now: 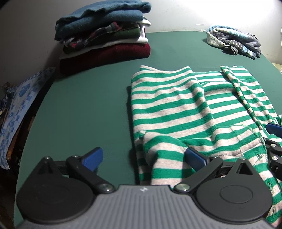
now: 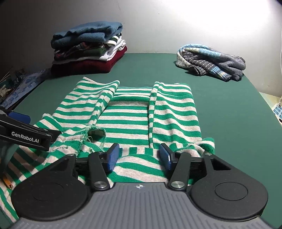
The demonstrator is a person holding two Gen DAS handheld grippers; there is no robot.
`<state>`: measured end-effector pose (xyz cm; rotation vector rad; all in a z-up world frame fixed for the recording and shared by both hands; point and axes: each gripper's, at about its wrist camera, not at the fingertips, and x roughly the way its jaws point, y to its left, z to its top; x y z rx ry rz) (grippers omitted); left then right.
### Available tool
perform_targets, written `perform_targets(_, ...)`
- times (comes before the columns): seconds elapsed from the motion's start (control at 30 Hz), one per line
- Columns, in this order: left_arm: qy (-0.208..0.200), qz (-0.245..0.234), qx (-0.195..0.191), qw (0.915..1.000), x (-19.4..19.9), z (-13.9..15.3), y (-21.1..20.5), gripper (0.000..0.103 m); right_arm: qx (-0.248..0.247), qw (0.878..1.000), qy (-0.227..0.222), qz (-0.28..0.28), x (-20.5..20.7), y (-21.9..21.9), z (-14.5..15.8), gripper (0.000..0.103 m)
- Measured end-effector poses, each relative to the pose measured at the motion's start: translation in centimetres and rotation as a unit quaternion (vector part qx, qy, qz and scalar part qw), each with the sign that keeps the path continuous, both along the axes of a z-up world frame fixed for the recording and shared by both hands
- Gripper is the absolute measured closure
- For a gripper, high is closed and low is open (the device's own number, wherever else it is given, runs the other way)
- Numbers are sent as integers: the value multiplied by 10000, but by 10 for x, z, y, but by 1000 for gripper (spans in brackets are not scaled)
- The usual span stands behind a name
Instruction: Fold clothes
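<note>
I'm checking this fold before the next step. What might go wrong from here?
1. Both the left gripper and right gripper stand open, so the striped top lies loose; its folded-in sleeves may slip apart.
2. The near hem is bunched; folding now could trap wrinkles.
3. The folded stack looks uneven; another piece might tip it.

Pale wall [image 2: 158, 26] behind green table [image 2: 229, 105]; bright glare upper right.

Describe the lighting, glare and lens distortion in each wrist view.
Left wrist view: the wall at upper right is blown out to white, the left edge falls into shadow, and the fisheye bows the green table edge. Right wrist view: the same glare at upper right, dim left side, striped garment sharp, frame corners vignetted.
</note>
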<state>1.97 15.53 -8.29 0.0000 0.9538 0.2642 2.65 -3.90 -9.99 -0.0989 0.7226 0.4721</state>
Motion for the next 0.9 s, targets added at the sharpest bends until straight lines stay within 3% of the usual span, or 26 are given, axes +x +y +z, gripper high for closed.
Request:
perform_targets(0.3,87,-4,-235,9997,4,-1,9,1,547,9963,649,-169,27,-33,35,51)
perform_targets(0.5,90,0,-409,9991,6,-2,14,1,295,9957,837,-273,30,-53,22,80)
perform_targets(0.73,85,-88,-457,9989,8,-2,18,1,430,9964,703,-186,44,-46,8,83)
perform_targets(0.9,-197,-159,-374,9990,2,11,21,1,656,9969,413,-120,37,-62,32,82)
